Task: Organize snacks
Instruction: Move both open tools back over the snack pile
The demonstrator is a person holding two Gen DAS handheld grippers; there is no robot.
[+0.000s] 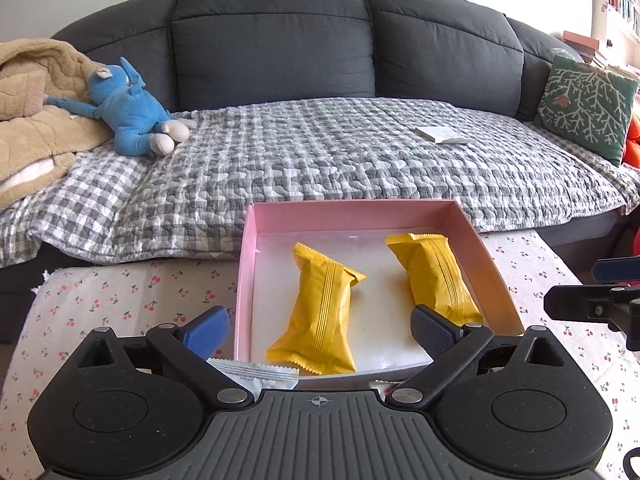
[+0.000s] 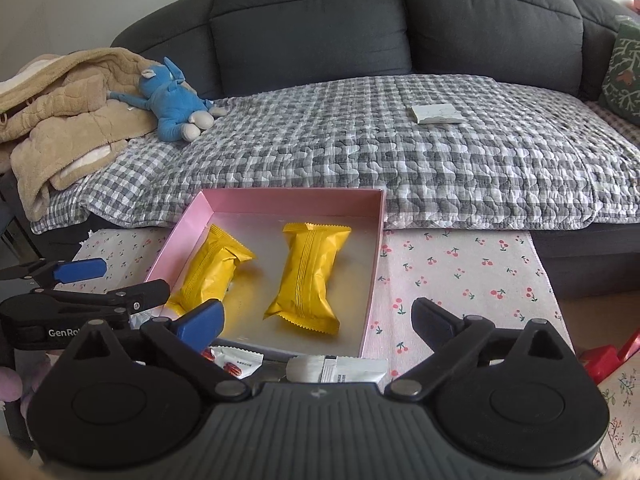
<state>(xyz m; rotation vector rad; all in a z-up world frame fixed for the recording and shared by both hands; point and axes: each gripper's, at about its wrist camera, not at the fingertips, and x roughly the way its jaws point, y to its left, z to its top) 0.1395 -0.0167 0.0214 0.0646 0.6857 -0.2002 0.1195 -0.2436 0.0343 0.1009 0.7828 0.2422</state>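
A pink box [image 1: 245, 272] stands on the cherry-print cloth with two yellow snack packets lying in it, one at left [image 1: 320, 312] and one at right [image 1: 434, 276]. My left gripper [image 1: 318, 316] hangs open over the box's near edge, and its pads touch neither packet. In the right wrist view the same box [image 2: 376, 248] holds both packets [image 2: 212, 276] [image 2: 308, 280]. My right gripper [image 2: 318, 310] is open and empty above the box's near right corner. White sachets [image 2: 236, 362] [image 2: 340, 368] lie just in front of the box.
A dark sofa [image 1: 272, 40] with a checked quilt [image 1: 320, 152] runs behind the low table [image 2: 460, 264]. On it lie a blue plush toy [image 1: 132, 116], a beige blanket [image 1: 36, 112], a white booklet [image 1: 442, 135] and a green cushion [image 1: 584, 108]. A red object [image 2: 608, 356] sits at the right.
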